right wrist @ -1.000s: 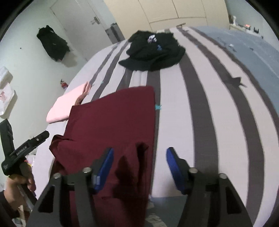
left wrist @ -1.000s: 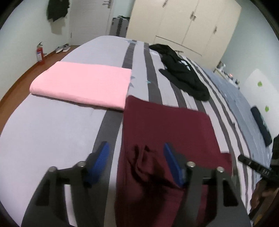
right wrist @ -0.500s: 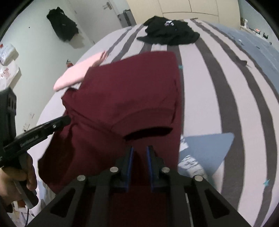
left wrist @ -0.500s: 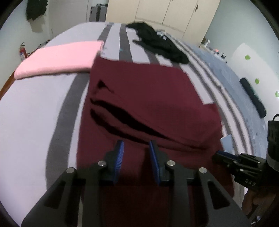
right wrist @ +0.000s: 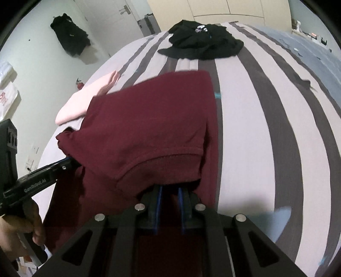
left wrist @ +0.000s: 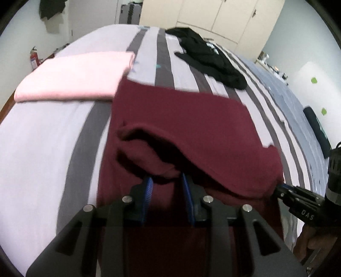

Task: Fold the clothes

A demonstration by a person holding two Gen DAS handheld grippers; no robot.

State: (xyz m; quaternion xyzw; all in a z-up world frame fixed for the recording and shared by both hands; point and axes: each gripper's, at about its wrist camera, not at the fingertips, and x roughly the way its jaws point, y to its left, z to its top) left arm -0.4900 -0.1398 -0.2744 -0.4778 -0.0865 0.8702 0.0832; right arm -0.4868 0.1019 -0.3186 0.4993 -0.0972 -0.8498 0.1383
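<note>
Looking down both grippers at a bed [left wrist: 42, 149] with a pale sheet and dark grey stripes, filling most of each frame. Cream wardrobe [left wrist: 223, 19] across the top of the left wrist view, white door [right wrist: 110, 19] upper left of the right wrist view, dark clothing on the wall [right wrist: 70, 39] beside it. Red fire extinguisher [left wrist: 34, 58] at the left edge by the floor.

Maroon garment [left wrist: 191, 119] lies mid-frame, near edge lifted and doubled over. Left gripper [left wrist: 167, 181] clamps that raised fold between its blue pads; right gripper [right wrist: 169, 190] is closing, pads nearly together with the ribbed hem pinched between them. Each gripper also shows in the other's view at the frame edge, biting the garment's opposite corner.

Folded pink garment [left wrist: 72, 78] upper left, touching the maroon one's far corner. Black clothes heap [left wrist: 211, 57] near the top, well apart.

Fingertips are buried under cloth in both views. Motion blur softens the stripes. A dark object [left wrist: 317, 132] at the right edge is too cut off to identify. The hand [right wrist: 17, 232] lower left is partly out of frame.
</note>
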